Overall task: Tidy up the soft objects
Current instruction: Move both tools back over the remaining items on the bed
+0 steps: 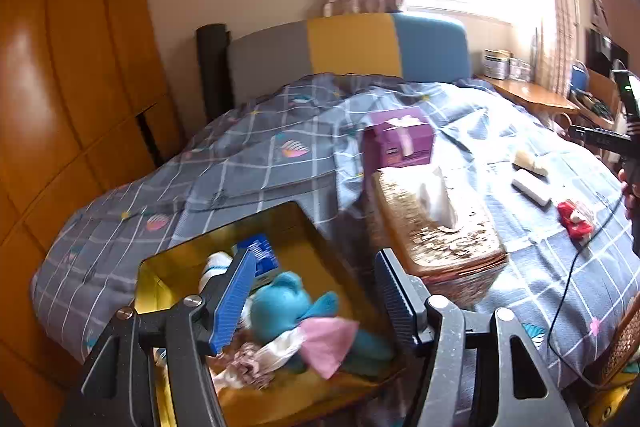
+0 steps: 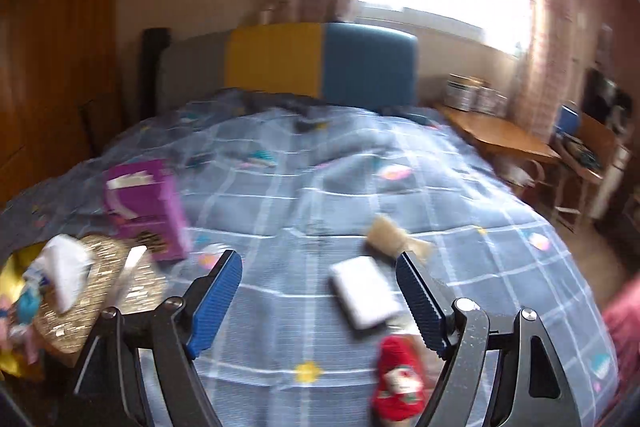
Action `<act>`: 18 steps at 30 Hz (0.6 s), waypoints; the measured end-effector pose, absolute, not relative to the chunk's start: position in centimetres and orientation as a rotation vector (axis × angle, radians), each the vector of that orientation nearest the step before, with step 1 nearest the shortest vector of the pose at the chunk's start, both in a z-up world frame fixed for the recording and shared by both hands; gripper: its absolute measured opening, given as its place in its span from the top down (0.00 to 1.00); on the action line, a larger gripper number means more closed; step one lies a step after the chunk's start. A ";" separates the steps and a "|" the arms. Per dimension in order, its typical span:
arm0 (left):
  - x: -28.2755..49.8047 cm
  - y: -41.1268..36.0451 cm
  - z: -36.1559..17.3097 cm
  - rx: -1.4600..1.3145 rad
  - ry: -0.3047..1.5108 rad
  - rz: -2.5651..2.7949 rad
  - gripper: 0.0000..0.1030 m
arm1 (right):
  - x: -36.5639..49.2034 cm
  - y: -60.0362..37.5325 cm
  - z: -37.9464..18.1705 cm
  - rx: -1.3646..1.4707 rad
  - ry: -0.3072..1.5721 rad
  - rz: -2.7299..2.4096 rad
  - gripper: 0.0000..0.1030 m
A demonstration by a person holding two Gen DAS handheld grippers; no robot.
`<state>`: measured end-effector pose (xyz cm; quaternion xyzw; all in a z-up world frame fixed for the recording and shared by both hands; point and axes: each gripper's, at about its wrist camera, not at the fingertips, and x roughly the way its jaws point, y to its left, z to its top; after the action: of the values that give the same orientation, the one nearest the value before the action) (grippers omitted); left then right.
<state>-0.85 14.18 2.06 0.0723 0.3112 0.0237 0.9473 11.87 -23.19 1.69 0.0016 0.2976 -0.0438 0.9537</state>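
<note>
Red plush toy [image 2: 398, 383] looks light, squashy; right gripper [image 2: 320, 301], released and empty, should pinch its middle; left gripper [image 1: 316, 291] released

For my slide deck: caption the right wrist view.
Open right gripper above the checked bedspread, near a red soft toy and white pad.

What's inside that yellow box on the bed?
The yellow box holds a teal plush toy, pink cloth, a white sock and a blue packet. Anything beneath them is hidden.
</note>
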 end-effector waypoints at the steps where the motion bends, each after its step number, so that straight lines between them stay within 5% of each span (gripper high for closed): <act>1: -0.6 13.6 2.2 0.156 0.632 0.037 0.39 | 12.2 -24.6 1.4 0.014 0.605 -0.137 0.22; 18: 3.2 3.2 2.0 0.305 0.651 -0.161 0.39 | 12.8 -37.1 -4.1 0.405 0.724 -0.367 0.14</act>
<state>3.15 3.15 2.02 0.1490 0.3181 -0.0785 0.9330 12.83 -37.05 -4.11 0.1957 0.3496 -0.1771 0.8989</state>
